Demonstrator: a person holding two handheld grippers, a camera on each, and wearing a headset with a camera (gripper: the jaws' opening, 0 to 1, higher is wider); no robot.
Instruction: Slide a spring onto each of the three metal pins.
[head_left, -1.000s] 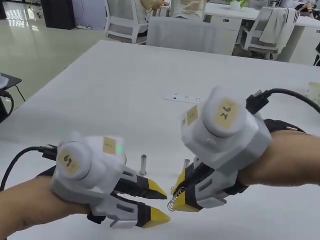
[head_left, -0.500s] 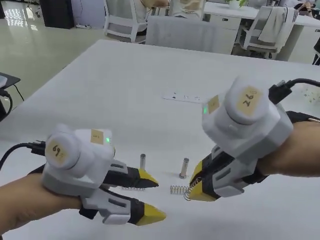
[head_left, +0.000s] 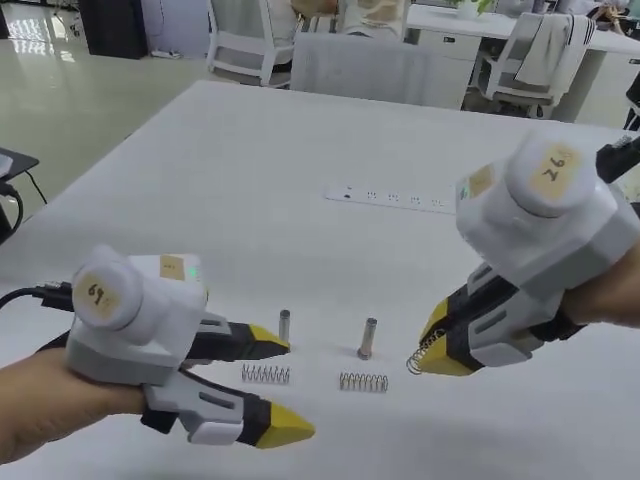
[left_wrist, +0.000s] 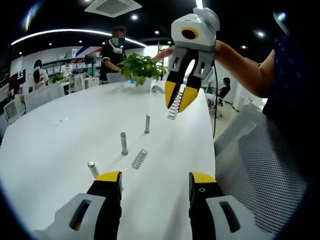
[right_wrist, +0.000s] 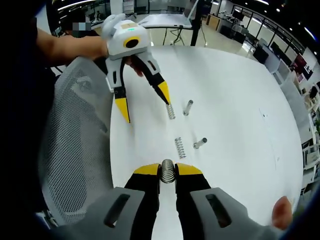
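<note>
The white table (head_left: 250, 180) carries all the work.

I see the left gripper (head_left: 285, 388) low over the table's near side. Its fingers (left_wrist: 107, 182) are spread wide apart and hold nothing. In the head view its upper fingertip sits just beside the nearest of the pins (head_left: 284, 325); I cannot tell whether they touch.

The right gripper (head_left: 435, 356) hangs above the table on the right, tilted down toward the pins. Its fingers (right_wrist: 147, 172) are closed almost together, pinching the held spring (right_wrist: 168, 171) at the yellow tips. In the head view that spring juts out from the tips, clear of the table.

A power strip (head_left: 390, 198) lies flat farther back, well apart from the work.

In the left gripper view I count three pins standing upright in a row, all bare. The head view gives me two of them, between the grippers.

Two loose springs (head_left: 363, 381) lie flat on the table just in front of those two pins, one near each. As far as I can tell, neither touches a pin.
</note>
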